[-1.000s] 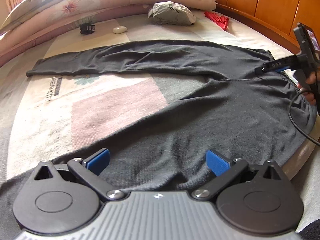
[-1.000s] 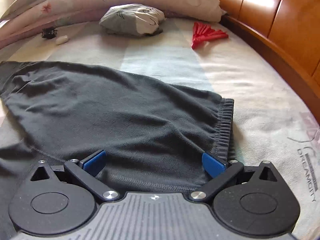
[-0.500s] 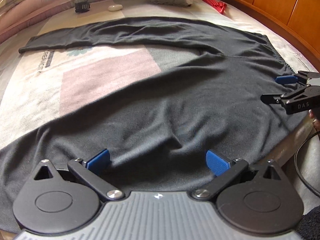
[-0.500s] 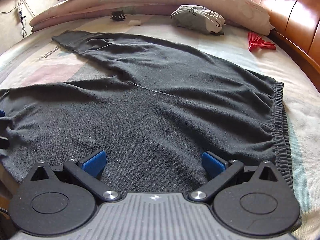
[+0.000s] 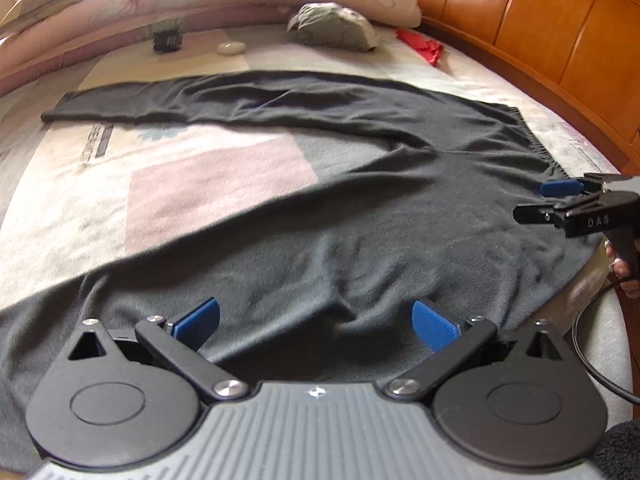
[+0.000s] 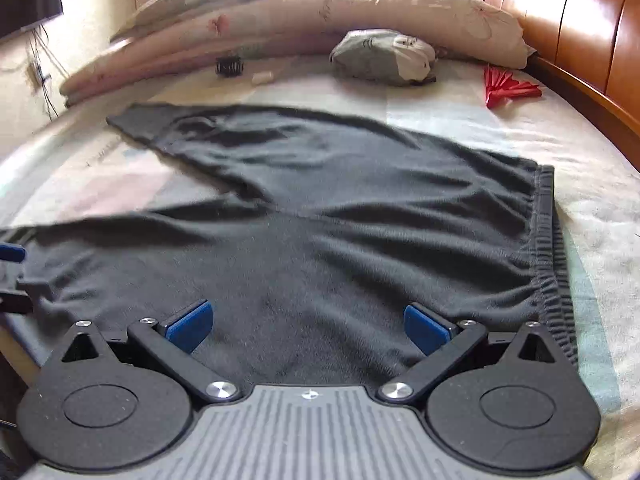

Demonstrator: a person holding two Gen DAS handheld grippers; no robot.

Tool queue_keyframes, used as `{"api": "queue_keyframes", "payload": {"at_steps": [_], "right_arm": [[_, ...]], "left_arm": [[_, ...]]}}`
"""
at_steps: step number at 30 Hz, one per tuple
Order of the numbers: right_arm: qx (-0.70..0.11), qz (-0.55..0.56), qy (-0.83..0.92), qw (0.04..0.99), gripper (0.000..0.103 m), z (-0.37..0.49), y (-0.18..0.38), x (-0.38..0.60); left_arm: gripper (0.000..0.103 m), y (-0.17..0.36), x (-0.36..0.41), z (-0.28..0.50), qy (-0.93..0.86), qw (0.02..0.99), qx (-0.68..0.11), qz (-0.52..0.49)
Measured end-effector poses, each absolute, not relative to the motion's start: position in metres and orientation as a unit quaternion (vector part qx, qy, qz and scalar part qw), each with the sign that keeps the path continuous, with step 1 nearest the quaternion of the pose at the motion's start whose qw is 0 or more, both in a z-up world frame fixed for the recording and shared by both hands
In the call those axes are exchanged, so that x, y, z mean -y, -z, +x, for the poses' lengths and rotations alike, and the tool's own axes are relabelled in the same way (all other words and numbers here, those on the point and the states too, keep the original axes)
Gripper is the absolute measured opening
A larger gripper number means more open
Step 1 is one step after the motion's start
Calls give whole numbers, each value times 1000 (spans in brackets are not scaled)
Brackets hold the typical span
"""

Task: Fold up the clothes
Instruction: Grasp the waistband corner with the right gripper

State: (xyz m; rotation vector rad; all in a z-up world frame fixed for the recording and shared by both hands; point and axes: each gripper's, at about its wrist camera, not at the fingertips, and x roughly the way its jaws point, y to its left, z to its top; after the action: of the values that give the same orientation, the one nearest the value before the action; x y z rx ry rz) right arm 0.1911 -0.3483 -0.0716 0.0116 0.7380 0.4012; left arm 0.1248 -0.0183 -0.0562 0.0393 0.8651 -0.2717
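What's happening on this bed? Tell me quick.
A person holds a tool in each hand over dark trousers spread flat on the bed, legs apart. The left tool is open above the near leg; the right tool is open near the waistband. Neither grips the cloth, and nothing is folded yet.

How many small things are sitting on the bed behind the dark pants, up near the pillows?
4: a black hair clip far left, a small white object beside it, a bundled grey garment mid-bed, and a red fan by the headboard. Others may be hidden.
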Motion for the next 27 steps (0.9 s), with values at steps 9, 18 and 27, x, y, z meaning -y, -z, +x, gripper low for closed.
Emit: {"api": "queue_keyframes", "payload": {"at_steps": [9, 18, 27], "right_arm": [[-367, 137, -119, 913, 103, 279, 48, 467], [-427, 290, -149, 843, 103, 351, 91, 533], [-412, 388, -174, 806, 103, 395, 110, 550]], "left_arm": [[102, 59, 49, 156, 162, 894, -419, 10], [102, 64, 61, 167, 141, 894, -424, 31], [102, 60, 70, 178, 151, 896, -417, 29]]}}
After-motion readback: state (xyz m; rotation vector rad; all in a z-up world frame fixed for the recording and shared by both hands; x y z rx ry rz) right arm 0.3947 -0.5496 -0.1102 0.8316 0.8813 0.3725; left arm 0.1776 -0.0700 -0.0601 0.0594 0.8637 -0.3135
